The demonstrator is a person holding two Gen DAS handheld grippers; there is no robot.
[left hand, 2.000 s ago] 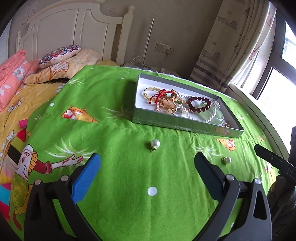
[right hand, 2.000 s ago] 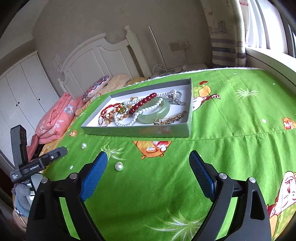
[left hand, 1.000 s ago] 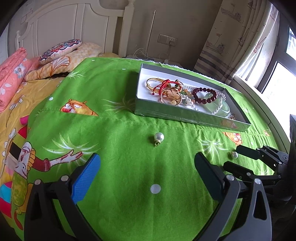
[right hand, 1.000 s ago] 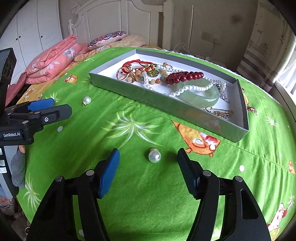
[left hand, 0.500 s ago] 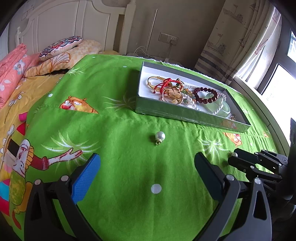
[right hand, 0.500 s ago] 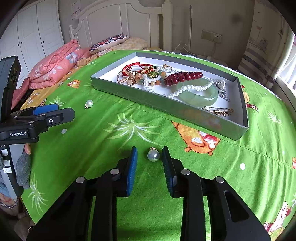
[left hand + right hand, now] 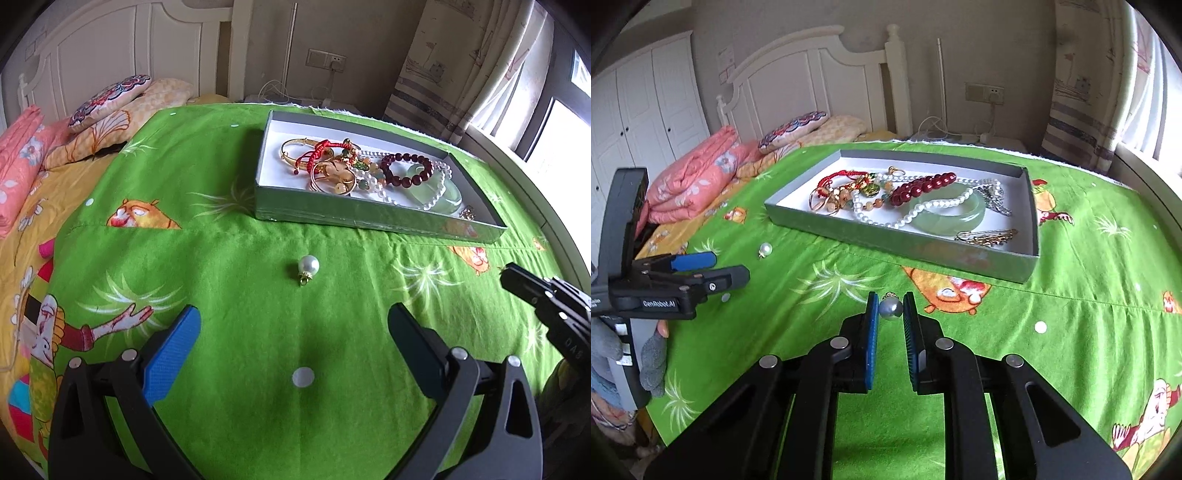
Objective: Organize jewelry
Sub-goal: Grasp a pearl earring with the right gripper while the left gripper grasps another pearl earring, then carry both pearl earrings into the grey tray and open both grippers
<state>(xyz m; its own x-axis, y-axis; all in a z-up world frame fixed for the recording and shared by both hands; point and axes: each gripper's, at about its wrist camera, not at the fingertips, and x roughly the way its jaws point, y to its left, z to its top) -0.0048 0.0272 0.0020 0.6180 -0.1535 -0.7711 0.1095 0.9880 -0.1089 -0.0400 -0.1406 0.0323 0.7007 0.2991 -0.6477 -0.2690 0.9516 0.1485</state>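
My right gripper (image 7: 890,308) is shut on a pearl pendant (image 7: 890,307) and holds it just above the green cloth, in front of the grey jewelry tray (image 7: 905,242). The tray holds bracelets, a pearl necklace and a jade bangle (image 7: 945,216). My left gripper (image 7: 293,325) is open and empty above the cloth. A second pearl pendant (image 7: 308,265) lies on the cloth just ahead of it, short of the tray (image 7: 332,216). That pendant also shows in the right wrist view (image 7: 765,249). The right gripper's tips (image 7: 517,280) show at the right edge of the left wrist view.
A green cartoon cloth (image 7: 221,258) covers the bed. Pillows (image 7: 110,99) and a pink quilt (image 7: 694,177) lie by the white headboard. A curtain and window (image 7: 554,92) stand to the right. The left gripper (image 7: 701,273) shows at left in the right wrist view.
My right gripper has closed on the pearl pendant and lifted it off the cloth. My left gripper has stayed open and shifted slightly closer to the other pendant.
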